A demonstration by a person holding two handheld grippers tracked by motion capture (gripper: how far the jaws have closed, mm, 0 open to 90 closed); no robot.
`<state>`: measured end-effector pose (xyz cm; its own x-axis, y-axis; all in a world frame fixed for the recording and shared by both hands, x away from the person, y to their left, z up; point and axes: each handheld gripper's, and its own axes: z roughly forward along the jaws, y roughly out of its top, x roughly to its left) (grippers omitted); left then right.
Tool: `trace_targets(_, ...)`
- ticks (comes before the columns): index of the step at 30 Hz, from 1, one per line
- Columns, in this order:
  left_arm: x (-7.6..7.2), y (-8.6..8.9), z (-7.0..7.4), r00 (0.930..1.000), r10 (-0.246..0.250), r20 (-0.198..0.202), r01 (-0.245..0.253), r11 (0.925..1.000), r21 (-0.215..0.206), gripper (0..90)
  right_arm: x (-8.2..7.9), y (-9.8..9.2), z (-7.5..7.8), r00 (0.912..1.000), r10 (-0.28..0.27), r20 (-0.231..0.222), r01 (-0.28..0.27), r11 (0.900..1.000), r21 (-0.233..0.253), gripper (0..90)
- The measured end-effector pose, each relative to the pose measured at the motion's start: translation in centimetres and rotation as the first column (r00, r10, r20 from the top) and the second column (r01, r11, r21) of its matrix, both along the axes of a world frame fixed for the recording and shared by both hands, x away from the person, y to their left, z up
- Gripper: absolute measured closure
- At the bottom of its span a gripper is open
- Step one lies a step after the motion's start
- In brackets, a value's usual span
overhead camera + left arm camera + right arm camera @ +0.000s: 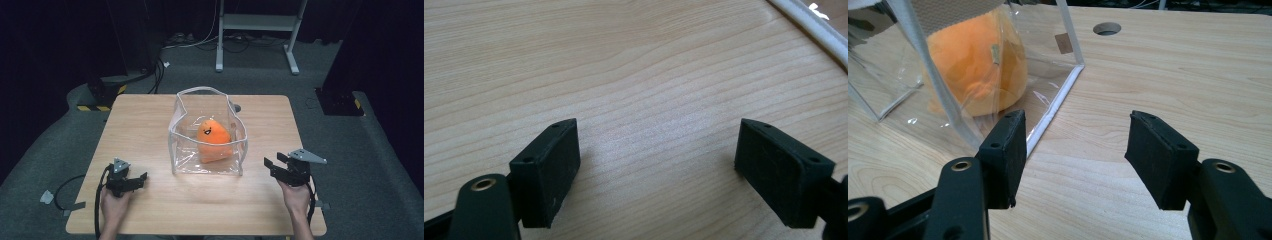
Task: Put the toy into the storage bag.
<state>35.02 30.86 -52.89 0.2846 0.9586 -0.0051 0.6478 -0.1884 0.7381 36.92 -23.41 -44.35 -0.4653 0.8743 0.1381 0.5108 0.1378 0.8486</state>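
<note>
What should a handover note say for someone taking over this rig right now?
Left tool: open, holding nothing, low over the wooden table near its front left.
Right tool: open, holding nothing, just right of the clear bag, apart from it.
The bag stands upright mid-table, top open, with the orange plush toy inside.
Done: the toy sits in the bag. Left: neither tool grips anything; likely next is handling the bag, perhaps by its white-edged rim.

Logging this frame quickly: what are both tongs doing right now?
Left tongs: open, holding nothing, jaws over bare table.
Right tongs: open, holding nothing, beside the clear bag with the orange plush inside.
</note>
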Motion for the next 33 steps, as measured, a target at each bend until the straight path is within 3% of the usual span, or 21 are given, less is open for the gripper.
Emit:
trace_targets(17,0.0,0.0,0.0,1.0,0.0,0.0,0.0,1.0,0.0,18.3,0.5,0.8,-1.6,0.9996,-0.009,-0.028,0.009,1.0,-0.016,40.9)
trace_targets(33,0.0,0.0,0.0,1.0,0.0,0.0,0.0,1.0,0.0,18.3,1.0,1.5,-3.2,0.9982,-0.007,-0.059,0.004,0.998,-0.065,40.8)
